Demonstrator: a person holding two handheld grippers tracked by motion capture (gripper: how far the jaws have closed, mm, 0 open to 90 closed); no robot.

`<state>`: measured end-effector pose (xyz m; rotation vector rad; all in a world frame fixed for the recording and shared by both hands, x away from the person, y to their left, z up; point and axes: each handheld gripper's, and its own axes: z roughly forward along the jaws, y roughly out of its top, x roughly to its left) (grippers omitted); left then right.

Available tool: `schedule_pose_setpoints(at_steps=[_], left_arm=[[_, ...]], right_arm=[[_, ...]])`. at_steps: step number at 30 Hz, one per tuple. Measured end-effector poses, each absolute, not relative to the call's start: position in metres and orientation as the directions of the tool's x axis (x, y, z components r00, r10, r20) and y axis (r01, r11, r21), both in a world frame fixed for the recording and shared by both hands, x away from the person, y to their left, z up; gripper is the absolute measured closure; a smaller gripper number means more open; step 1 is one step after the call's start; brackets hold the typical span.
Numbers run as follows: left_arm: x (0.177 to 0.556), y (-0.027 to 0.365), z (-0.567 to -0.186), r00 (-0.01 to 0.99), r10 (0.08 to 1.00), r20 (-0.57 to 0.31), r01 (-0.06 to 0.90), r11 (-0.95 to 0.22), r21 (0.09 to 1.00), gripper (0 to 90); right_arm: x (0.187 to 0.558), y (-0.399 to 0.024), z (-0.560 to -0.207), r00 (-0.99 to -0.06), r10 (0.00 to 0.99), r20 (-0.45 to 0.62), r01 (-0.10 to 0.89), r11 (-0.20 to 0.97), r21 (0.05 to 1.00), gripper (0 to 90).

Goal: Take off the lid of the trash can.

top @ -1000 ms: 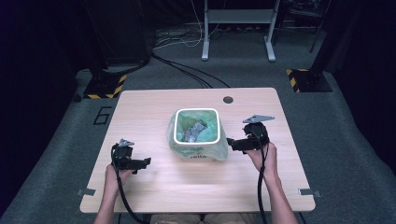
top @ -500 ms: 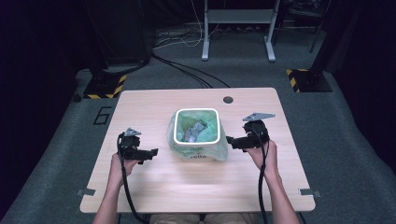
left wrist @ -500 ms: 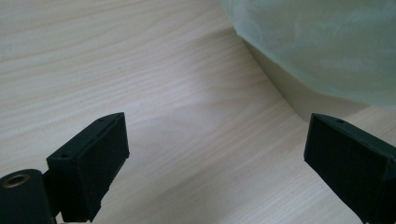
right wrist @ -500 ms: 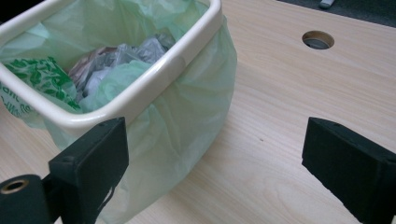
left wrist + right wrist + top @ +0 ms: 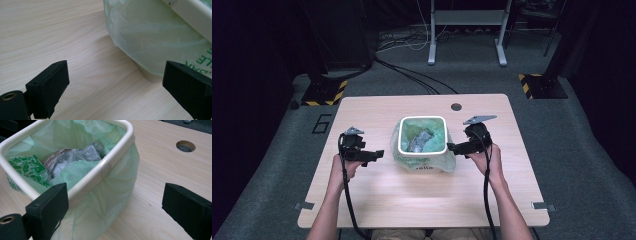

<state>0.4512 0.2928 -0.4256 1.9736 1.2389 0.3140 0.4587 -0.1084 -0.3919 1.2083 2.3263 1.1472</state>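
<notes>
A small white bin lined with a pale green bag stands mid-table, with crumpled grey and white rubbish inside. My left gripper is open, just left of the bin, jaws pointing at it. In the left gripper view the bag hangs over the bin's side a short way ahead of the open gripper. My right gripper is open at the bin's right side, near the rim. In the right gripper view its jaws stand wide, the gripper low before the rim and the bag below it.
The wooden table has a round cable hole at the back right. A desk frame and cables lie on the floor beyond. Yellow-black striped bases stand at both far sides.
My left gripper has moved right and forward towards the bin. The right gripper has barely shifted beside the bin's rim.
</notes>
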Motion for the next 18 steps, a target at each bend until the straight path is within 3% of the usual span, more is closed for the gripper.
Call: schedule_pose_setpoints(at_steps=[18], left_arm=[[0.470, 0.283, -0.406, 0.538, 0.809, -0.238, 0.642, -0.210, 0.737, 7.3]], right_arm=[[0.472, -0.096, -0.383, -0.624, 0.775, 0.101, 0.568, 0.362, 0.739, 7.0]])
